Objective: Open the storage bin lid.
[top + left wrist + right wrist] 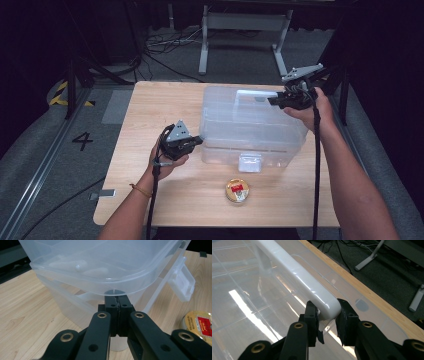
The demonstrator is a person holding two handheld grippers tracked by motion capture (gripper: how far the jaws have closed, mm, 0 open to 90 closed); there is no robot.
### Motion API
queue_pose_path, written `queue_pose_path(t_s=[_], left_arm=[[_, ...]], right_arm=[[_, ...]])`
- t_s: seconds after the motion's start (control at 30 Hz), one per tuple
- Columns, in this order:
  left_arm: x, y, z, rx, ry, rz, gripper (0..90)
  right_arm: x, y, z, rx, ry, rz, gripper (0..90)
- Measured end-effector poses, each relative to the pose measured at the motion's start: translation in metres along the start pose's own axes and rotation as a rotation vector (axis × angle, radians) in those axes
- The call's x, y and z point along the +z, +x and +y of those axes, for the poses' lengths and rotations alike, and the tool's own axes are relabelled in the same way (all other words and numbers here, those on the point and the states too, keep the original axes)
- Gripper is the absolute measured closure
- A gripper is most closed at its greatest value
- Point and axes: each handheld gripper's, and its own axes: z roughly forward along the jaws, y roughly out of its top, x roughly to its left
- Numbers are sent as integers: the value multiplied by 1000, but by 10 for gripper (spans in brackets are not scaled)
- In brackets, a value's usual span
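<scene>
Clear box point(250, 125) between both claws

Left hand-held gripper point(196, 140) has its jaws pressed together; right hand-held gripper point(274, 100), farther back, has its jaws clamped partway, both forearms outstretched.

The high view looks forward and down over the whole table point(150, 200). Each gripper view sits close against the clear plastic box point(250, 125), one under its lid edge point(107, 287), one at its white handle point(312, 290).
</scene>
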Motion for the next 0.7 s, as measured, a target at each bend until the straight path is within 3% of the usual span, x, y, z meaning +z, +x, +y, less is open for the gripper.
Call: queue_pose_path(t_s=[0.2, 0.47, 0.7], left_arm=[[0, 1, -1, -5, 1, -4, 899], [0, 0, 0, 3, 3, -3, 899], [0, 0, 0, 4, 4, -1, 899]], right_arm=[[-7, 0, -3, -5, -23, -10, 681], [-36, -3, -17, -8, -96, -19, 608], [-61, -2, -42, -56, -135, -50, 528]])
